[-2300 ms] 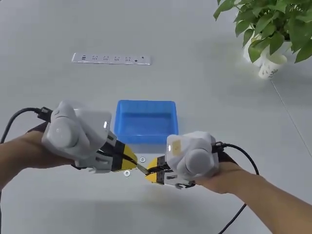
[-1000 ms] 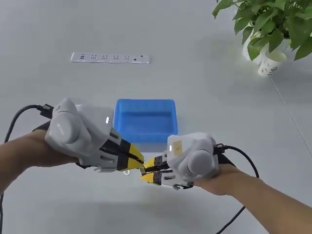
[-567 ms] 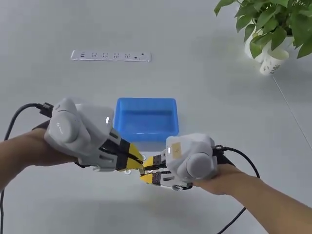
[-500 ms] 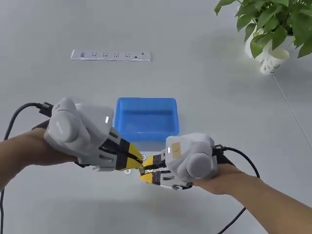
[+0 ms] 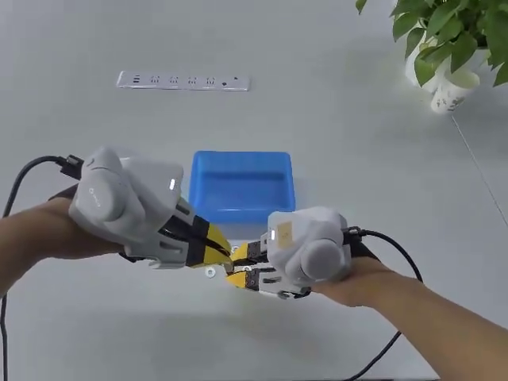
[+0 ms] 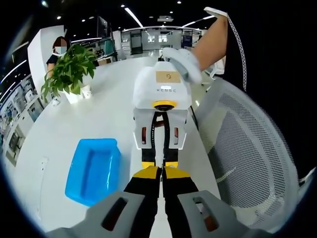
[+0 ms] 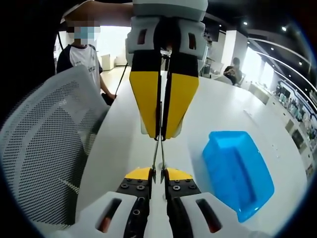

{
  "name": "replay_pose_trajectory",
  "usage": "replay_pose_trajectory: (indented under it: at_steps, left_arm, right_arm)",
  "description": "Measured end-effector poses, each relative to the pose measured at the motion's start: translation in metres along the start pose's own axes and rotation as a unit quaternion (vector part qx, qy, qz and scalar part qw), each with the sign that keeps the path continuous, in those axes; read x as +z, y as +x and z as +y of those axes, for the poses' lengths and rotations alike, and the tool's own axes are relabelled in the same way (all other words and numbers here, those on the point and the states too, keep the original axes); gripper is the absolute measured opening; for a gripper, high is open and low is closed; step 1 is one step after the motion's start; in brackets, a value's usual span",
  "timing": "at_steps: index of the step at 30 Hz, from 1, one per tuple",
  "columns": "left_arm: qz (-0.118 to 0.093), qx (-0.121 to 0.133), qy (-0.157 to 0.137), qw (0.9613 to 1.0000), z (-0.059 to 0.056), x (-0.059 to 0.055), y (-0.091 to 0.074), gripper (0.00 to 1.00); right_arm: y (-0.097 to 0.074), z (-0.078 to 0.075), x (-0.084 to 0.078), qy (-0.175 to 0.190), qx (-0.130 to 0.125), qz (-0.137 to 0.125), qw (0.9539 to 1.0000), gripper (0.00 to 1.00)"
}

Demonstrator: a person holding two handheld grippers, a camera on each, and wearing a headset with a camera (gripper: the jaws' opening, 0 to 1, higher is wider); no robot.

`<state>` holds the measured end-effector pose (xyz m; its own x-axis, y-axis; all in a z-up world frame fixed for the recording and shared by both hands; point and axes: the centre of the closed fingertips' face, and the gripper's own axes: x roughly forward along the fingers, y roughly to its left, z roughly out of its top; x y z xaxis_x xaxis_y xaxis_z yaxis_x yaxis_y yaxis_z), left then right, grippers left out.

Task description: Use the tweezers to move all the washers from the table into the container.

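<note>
Jaws of left gripper (image 6: 162, 171) and right gripper (image 7: 158, 174) meet tip to tip, nearly closed, both pinching thin metal tweezers (image 7: 158, 153). Small flat ring washer (image 5: 210, 272) lies on smooth grey table (image 5: 357, 143) just under them, near rectangular blue plastic container (image 5: 242, 181).

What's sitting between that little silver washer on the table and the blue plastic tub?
Nothing on the white table. The small metal washer lies short of the blue plastic container; the yellow fingers of the left gripper, shut on metal tweezers, sit above that gap.
</note>
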<state>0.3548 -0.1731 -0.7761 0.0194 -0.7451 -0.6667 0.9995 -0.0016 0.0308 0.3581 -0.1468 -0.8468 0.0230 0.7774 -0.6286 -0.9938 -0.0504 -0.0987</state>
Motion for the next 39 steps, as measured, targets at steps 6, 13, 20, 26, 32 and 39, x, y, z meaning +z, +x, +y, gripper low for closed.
replay_pose_trajectory:
  at_steps: [6, 13, 20, 26, 32, 39]
  left_arm:
    - [0.000, 0.002, -0.002, 1.0000, 0.003, 0.000, -0.001, 0.05]
    - [0.000, 0.001, -0.001, 1.0000, 0.006, -0.001, 0.001, 0.05]
    - [0.000, 0.000, 0.001, 1.0000, 0.008, 0.000, 0.004, 0.05]
    - [0.001, 0.000, 0.004, 1.0000, 0.009, 0.001, 0.006, 0.05]
    - [0.000, -0.002, 0.005, 1.0000, 0.011, 0.001, 0.009, 0.05]
    - [0.001, -0.005, 0.006, 1.0000, 0.012, 0.002, 0.013, 0.05]
  right_arm:
    - [0.000, -0.003, 0.000, 0.001, -0.003, -0.001, 1.0000, 0.11]
    - [-0.001, -0.005, -0.002, 0.003, -0.006, -0.001, 1.0000, 0.11]
    - [-0.003, -0.007, -0.004, 0.005, -0.009, 0.000, 0.9999, 0.11]
    - [-0.004, -0.008, -0.007, 0.003, -0.011, 0.001, 0.9999, 0.11]
    - [-0.006, -0.009, -0.010, 0.006, -0.013, 0.003, 0.9999, 0.11]
    - [-0.006, -0.010, -0.013, 0.009, -0.013, 0.004, 0.9999, 0.11]
